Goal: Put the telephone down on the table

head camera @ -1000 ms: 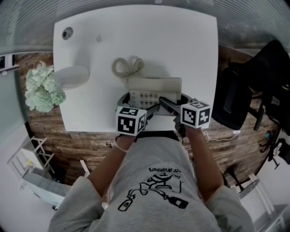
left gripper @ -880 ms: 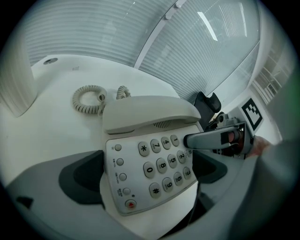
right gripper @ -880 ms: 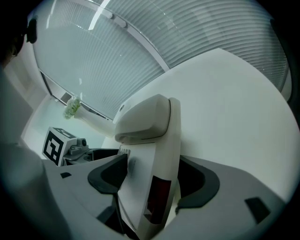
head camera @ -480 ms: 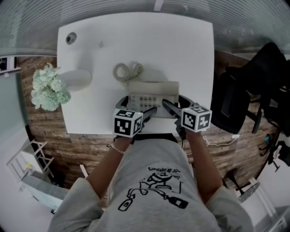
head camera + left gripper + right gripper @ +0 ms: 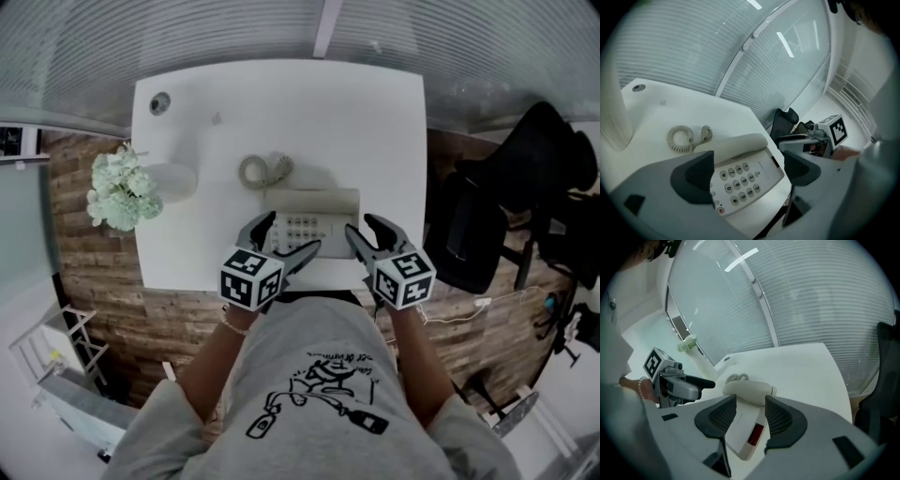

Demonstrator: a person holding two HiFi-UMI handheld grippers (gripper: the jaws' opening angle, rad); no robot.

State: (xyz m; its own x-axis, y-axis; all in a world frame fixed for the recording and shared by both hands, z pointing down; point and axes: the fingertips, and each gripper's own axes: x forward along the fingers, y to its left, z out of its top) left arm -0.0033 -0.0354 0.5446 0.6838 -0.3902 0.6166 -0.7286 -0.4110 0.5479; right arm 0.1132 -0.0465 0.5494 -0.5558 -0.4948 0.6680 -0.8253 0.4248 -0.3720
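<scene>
The telephone lies flat on the white table, close to the table's near edge and roughly midway along it. Its keypad faces up and its handset sits in the cradle along the far side. The coiled cord lies bunched on the tabletop just beyond the handset, toward the left.

The 2 grippers hang over the phone's near corners, 1 on each side. The left gripper has just been closing its jaws, yet they stand wide apart; its own view shows the keypad in the gap, below the pads, with neither pad touching it. The right gripper has also just been closing, and its gap is narrower; the phone's right edge and a red patch on it show between the jaws, again with no pad pressing on it. Both grippers are released and hold nothing.

Farther out, a white vase with pale green flowers stands at the table's left edge, and a round cable hole sits in the far left corner. A black office chair stands off the table's right side on the wooden floor.
</scene>
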